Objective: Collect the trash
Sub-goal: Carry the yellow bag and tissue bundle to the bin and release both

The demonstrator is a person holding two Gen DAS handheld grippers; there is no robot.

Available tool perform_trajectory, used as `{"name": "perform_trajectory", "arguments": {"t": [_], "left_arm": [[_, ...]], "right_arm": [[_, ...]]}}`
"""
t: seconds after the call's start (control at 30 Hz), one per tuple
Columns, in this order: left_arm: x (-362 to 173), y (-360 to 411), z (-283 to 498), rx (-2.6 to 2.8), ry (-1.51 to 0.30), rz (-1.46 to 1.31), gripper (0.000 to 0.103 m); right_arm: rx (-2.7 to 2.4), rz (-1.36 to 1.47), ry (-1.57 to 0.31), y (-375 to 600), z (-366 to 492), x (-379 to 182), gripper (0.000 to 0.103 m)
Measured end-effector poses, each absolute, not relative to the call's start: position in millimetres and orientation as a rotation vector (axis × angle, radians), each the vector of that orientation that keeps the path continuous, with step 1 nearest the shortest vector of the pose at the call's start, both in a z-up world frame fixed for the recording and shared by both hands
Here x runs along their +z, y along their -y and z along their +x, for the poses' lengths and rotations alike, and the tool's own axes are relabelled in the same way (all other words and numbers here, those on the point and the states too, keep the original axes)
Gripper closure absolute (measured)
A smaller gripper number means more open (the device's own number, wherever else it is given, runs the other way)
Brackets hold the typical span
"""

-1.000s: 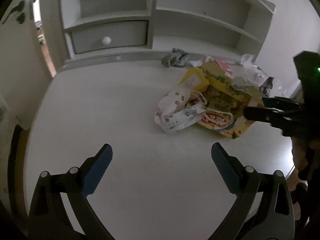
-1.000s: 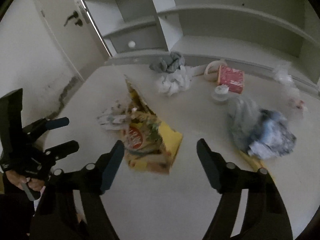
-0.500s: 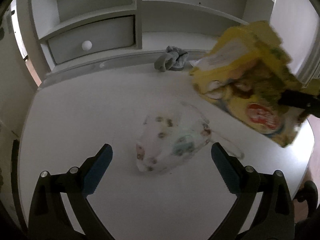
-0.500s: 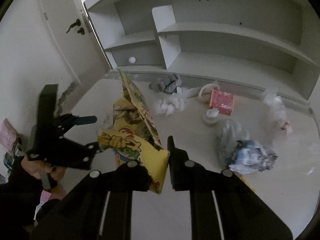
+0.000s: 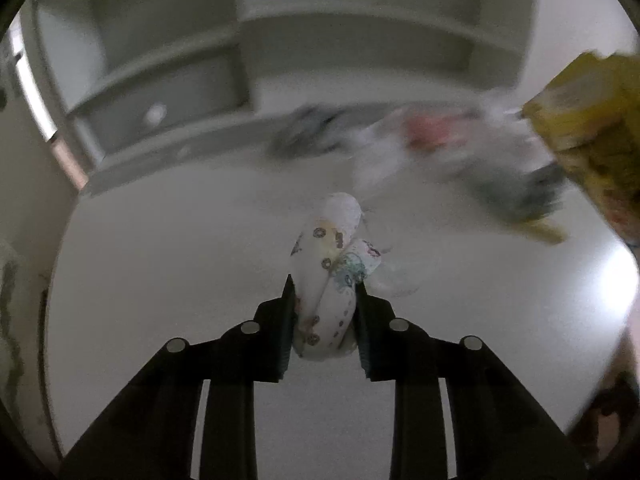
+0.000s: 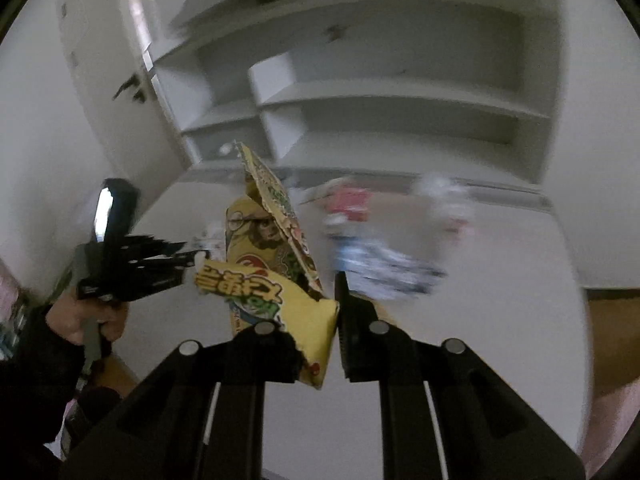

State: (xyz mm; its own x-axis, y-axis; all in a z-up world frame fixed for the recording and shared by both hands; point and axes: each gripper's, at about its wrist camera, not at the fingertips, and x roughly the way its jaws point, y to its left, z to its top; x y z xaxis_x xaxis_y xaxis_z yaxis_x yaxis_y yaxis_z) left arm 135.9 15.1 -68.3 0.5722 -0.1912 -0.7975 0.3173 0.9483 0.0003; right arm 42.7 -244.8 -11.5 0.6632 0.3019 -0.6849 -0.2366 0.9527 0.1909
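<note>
- Left tool (image 5: 323, 312): jaws closing, with a rolled white printed wrapper (image 5: 330, 276) between them; pads press its sides. The wrapper sticks out past the tips toward frame centre, over the counter (image 5: 160, 264).
- Right tool (image 6: 334, 320): clamped together on the lower edge of a yellow snack bag (image 6: 272, 264). The bag stands up from the jaws toward frame centre, off the counter, its torn top open. Inside of the bag not visible.
- Left view: the same yellow bag shows at the right edge, upper half, above the counter.
- Right view: the left tool sits at mid left, held by a hand (image 6: 86, 320) in a dark sleeve, tips just beside the bag.
- Rest of the trash (image 6: 384, 260) lies blurred on the counter, right of centre in the right view: a red-pink item, white and blue-grey crumpled bits. Can't tell more.
- Shelf unit (image 6: 380, 92) behind the counter; shelves look bare, one drawer with a white knob at left.
</note>
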Motion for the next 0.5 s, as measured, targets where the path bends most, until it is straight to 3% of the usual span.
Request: {"name": "perform_trajectory", "arguments": {"t": [0.27,0.5], "left_arm": [[-8.7,170.4,62.8,-0.727,-0.762,0.187,0.078],[-41.0,342.9,-21.3,-1.090,-0.803,0.329,0.077]], "right_arm": [[-0.098,0.215,-0.734,403.9,-56.1,-12.0,0.089],[-0.474,0.331,-0.820,529.8,-156.3,-64.4,0.089]]}}
